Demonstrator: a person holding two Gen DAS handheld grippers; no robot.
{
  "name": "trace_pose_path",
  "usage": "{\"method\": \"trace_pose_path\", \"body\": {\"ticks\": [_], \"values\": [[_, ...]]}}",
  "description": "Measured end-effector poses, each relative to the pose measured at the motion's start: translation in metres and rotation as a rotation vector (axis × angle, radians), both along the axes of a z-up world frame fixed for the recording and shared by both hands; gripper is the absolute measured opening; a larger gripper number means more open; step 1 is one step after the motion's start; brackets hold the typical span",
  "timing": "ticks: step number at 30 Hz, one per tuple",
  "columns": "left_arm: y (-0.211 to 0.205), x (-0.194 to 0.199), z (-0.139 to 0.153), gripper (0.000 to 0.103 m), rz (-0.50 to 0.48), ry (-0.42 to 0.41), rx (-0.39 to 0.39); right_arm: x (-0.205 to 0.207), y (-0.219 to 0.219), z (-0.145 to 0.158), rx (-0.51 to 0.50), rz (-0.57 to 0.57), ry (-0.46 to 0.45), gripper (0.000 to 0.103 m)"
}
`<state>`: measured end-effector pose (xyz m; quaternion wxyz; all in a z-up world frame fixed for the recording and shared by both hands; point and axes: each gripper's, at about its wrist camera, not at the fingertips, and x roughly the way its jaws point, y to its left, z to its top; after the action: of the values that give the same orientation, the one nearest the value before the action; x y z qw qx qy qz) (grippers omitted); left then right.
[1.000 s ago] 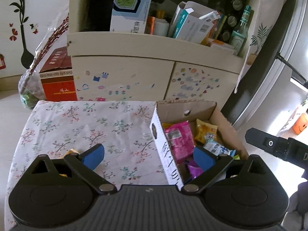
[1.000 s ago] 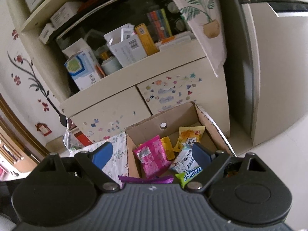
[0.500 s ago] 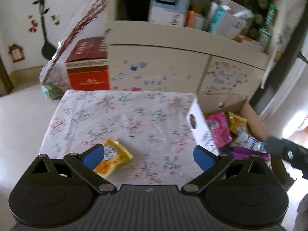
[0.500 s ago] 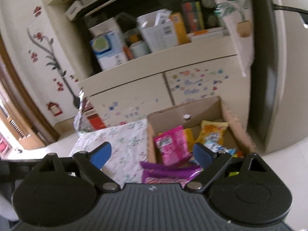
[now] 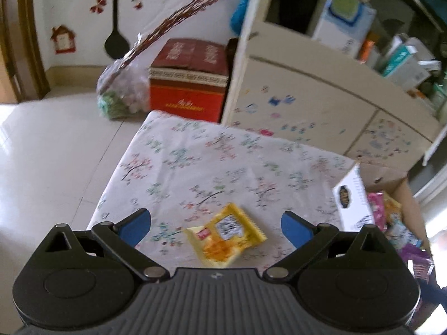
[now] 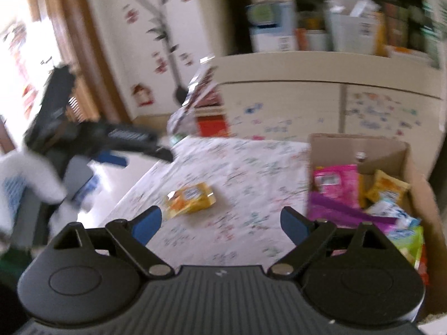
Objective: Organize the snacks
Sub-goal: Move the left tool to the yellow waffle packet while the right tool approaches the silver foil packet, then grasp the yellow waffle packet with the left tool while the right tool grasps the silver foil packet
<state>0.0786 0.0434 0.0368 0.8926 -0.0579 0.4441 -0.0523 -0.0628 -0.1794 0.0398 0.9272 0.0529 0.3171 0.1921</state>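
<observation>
A yellow snack packet (image 5: 225,236) lies flat on the floral tablecloth (image 5: 212,167), right between the fingers of my open, empty left gripper (image 5: 215,224) and just beyond them. It also shows in the right wrist view (image 6: 191,196). A cardboard box (image 6: 363,148) at the table's right side holds several snacks, among them a pink packet (image 6: 335,184) and a purple one (image 6: 343,209). My right gripper (image 6: 220,224) is open and empty above the table's front, left of the box. The left gripper shows blurred at the far left of the right wrist view (image 6: 111,136).
A cream cabinet (image 5: 321,95) with stickers and cluttered shelves stands behind the table. A red carton (image 5: 187,83) and a plastic bag (image 5: 123,92) with twigs sit on the floor at the back left. The floor (image 5: 50,145) lies left of the table.
Both grippers have swung left, away from the box. The yellow packet now lies centred between the left gripper's fingers. The right wrist view now shows the table and the packet.
</observation>
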Motion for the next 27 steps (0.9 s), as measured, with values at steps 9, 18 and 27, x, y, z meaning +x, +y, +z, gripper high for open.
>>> {"method": "trace_pose_path", "body": {"ticks": [9,18,27], "values": [[0.014,0.018,-0.024,0.102,0.042,0.073,-0.038,-0.007,0.057,-0.037,-0.122,0.245,0.097,0.092],[0.008,0.029,-0.040,0.101,-0.110,0.066,-0.056,-0.007,0.091,-0.064,-0.205,0.358,0.131,0.092],[-0.013,0.027,-0.072,0.101,-0.325,0.065,0.077,-0.002,0.113,-0.085,-0.245,0.398,0.142,0.092]]}}
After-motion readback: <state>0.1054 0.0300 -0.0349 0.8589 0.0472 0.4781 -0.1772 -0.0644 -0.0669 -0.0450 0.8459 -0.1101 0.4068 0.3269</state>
